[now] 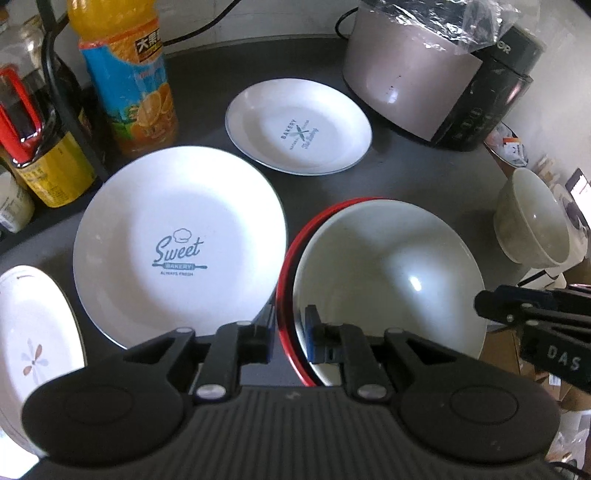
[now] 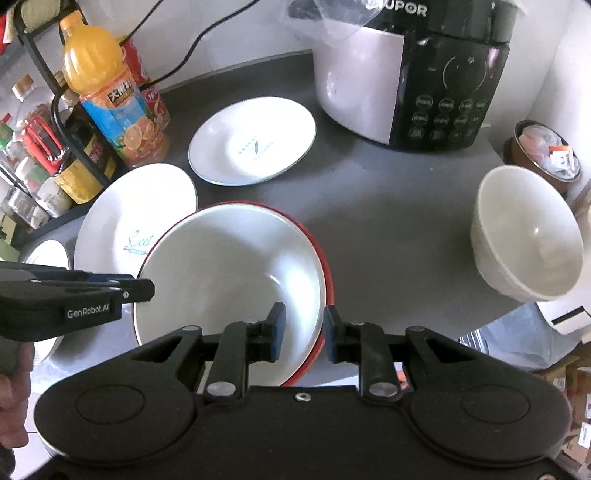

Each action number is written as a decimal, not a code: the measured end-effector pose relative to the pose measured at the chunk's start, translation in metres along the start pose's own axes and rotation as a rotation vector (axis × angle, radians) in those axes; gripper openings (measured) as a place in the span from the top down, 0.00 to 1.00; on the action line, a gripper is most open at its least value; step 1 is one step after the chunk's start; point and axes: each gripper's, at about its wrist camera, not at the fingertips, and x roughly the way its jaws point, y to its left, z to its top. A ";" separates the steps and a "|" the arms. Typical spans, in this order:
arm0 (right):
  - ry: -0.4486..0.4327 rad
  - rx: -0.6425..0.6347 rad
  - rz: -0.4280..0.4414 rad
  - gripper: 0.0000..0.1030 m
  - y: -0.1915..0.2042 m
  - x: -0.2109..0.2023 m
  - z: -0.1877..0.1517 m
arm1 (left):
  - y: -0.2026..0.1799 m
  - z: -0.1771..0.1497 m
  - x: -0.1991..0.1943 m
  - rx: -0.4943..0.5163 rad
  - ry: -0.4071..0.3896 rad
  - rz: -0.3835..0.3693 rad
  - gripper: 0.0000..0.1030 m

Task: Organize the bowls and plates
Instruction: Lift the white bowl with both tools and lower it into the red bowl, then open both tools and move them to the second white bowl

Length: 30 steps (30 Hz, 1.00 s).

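Both tools straddle red-rimmed bowl (image 2: 229, 266) rim: left tool (image 1: 290, 332) near-side rim, right tool (image 2: 301, 328) opposite edge. Gaps narrow, firm clamp unclear. Two-point hold likely for level lift. Small bowl (image 2: 528, 232) far right on counter (image 2: 388, 221).

An orange juice bottle (image 2: 110, 99) with a blue and orange label is being seen standing upright at the upper left of the frame, on the dark worktop (image 2: 388, 206). A red can (image 2: 147, 88) is being partly hidden just behind it. To its left, a black wire rack (image 2: 59, 122) is being filled with sauce bottles and jars (image 2: 37, 162). At the upper right, a rice cooker (image 2: 417, 74) with a black control panel is being shown, a clear plastic bag (image 2: 325, 18) lying over its top. A black cable (image 2: 184, 48) is being seen running along the wall behind. At the right edge, a brown round container (image 2: 546, 155) of packets is being shown. Cardboard boxes (image 2: 569, 384) are being glimpsed at the lower right, below the worktop.
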 end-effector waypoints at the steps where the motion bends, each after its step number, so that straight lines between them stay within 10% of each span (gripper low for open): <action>1: -0.001 -0.002 -0.002 0.76 -0.002 -0.001 0.000 | 0.000 0.000 0.000 -0.001 0.001 0.000 0.87; 24: -0.042 0.117 0.006 0.75 -0.051 -0.008 0.002 | -0.025 0.024 0.016 -0.016 -0.026 0.035 0.87; 30: -0.093 0.157 -0.010 0.48 -0.079 -0.018 0.003 | -0.042 0.046 0.014 0.001 -0.029 0.093 0.62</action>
